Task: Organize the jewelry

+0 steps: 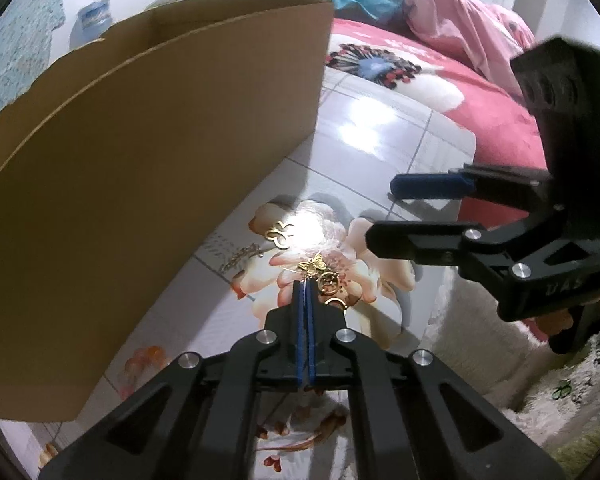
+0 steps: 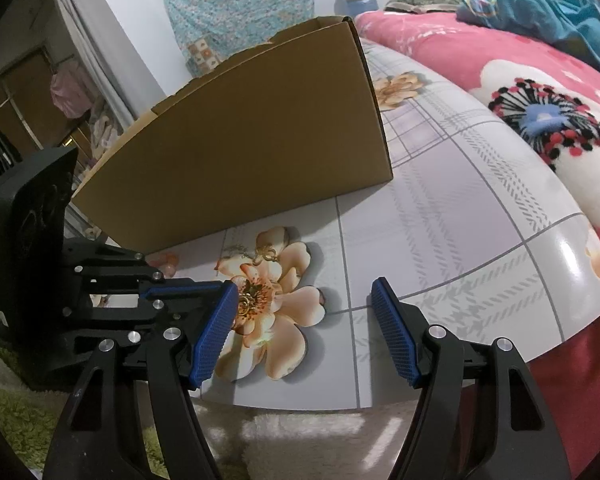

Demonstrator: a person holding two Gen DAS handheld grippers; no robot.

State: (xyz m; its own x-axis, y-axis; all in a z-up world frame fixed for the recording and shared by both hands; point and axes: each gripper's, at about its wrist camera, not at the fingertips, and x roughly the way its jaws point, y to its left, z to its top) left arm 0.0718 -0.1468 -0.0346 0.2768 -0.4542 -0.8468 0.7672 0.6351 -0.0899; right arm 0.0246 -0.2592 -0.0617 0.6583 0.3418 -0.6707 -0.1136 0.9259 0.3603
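Note:
Several gold jewelry pieces lie on a printed flower on the glossy table [image 1: 380, 140]: a butterfly pendant [image 1: 313, 265], small rings [image 1: 329, 282], an outline butterfly charm [image 1: 279, 234] and a chain [image 1: 240, 258]. My left gripper [image 1: 305, 285] is shut with its tips at the butterfly pendant, and a thin pale strand shows pinched between its blue pads. In the right wrist view the left gripper [image 2: 204, 290] comes in from the left, touching the gold pile [image 2: 249, 300]. My right gripper [image 2: 304, 284] stands open and holds nothing, beside the pile; its other view [image 1: 382, 214] shows it hovering to the right.
A tall cardboard box [image 1: 140, 160] [image 2: 240, 152] stands on the table just behind and left of the jewelry. A pink floral bedspread [image 2: 520, 80] borders the table's far right. A fluffy rug [image 2: 20, 420] lies below the near edge.

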